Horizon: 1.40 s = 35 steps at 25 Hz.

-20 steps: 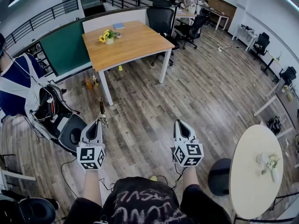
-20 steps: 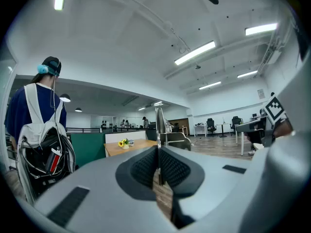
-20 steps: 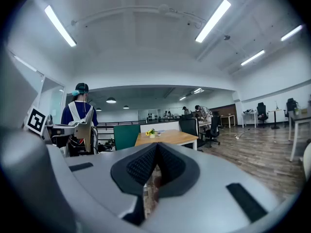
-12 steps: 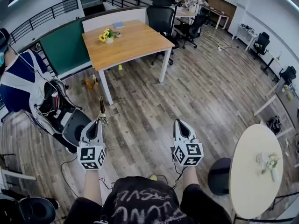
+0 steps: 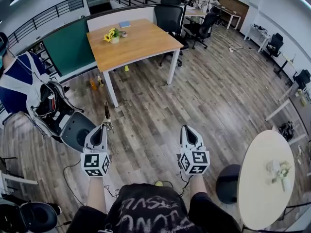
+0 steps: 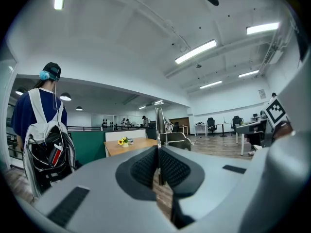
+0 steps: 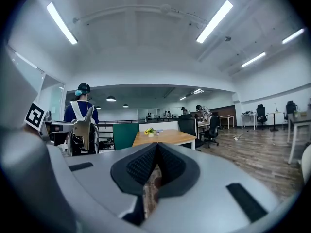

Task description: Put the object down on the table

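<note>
Left gripper (image 5: 102, 128): my fingers pinched tight on thin metal object (image 5: 106, 111), which stood upright above them, over floor. Right gripper (image 5: 187, 129), at 3 o'clock of left: closed, nothing held. Wooden table (image 5: 141, 42) at 12 o'clock, well apart from object.

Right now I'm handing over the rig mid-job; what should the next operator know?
Left gripper: fingers shut on a thin object that sticks out forward.
Right gripper: fingers shut, empty.
Wooden table: ahead across the floor, well out of reach; flowers on its far side.
Done: object is in hand.
Left: carry it to the table, set it on a bare spot, release.
</note>
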Each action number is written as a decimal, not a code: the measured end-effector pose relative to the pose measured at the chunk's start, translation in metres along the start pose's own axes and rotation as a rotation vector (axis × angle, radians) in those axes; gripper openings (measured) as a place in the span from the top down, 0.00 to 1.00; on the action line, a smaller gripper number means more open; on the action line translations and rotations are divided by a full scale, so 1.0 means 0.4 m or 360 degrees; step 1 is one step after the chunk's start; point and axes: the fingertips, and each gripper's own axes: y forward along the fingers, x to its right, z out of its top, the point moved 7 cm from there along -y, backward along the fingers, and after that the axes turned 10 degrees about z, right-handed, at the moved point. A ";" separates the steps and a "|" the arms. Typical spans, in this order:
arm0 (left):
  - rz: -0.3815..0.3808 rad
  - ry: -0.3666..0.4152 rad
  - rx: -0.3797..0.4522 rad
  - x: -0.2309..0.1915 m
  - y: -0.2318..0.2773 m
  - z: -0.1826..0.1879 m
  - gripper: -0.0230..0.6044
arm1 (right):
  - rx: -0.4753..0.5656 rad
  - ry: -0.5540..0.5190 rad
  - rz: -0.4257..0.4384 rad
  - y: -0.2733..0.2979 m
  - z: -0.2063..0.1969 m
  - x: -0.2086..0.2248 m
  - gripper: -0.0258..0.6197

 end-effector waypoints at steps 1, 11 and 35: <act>0.0000 -0.0005 -0.0006 0.010 0.003 -0.002 0.94 | 0.0000 0.0009 0.0002 -0.002 -0.002 0.010 0.95; 0.0004 0.0041 -0.0039 0.126 0.059 -0.009 0.94 | -0.0054 0.0008 0.0042 0.014 -0.029 0.125 0.95; -0.0017 0.0018 -0.0058 -0.037 0.592 -0.042 0.94 | -0.0021 0.0044 0.0025 0.550 -0.007 0.253 0.95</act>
